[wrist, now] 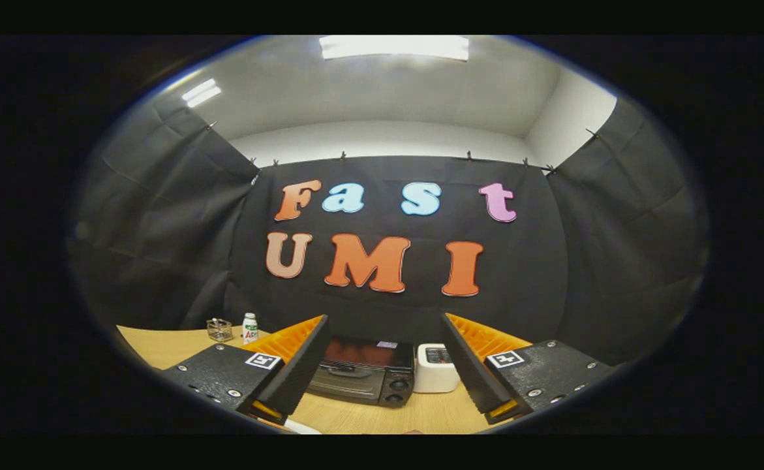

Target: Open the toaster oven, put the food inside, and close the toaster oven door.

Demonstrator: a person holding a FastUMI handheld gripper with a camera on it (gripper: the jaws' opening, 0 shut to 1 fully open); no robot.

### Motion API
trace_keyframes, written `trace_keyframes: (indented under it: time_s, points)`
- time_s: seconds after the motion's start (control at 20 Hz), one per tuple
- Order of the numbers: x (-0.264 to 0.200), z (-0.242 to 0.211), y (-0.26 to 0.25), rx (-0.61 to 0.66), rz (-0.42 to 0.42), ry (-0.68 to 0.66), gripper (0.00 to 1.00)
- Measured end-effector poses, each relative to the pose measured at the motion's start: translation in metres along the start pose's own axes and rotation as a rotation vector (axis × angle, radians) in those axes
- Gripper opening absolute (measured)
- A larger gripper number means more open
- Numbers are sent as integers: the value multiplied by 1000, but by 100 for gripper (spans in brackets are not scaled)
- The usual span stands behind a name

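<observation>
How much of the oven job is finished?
Nothing looks done yet. The black toaster oven on the wooden table has its door shut. The gripper is open and empty, with the oven beyond its fingers. Opening the door, putting food in and closing it are all left.

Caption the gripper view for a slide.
Open gripper faces the closed toaster oven on the wooden table, white toaster beside it.
</observation>
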State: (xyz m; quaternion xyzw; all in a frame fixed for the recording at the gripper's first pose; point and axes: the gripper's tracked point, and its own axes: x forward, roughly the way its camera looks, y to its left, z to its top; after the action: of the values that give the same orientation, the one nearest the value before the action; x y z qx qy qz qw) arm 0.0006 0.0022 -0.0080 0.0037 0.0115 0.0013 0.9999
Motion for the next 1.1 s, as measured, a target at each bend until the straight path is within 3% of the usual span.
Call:
trace_keyframes:
  time_s: [0.7, 1.1]
  points:
    - [4, -10, 13, 15, 25, 18, 99]
    - [24, -37, 30, 49, 43, 75, 99]
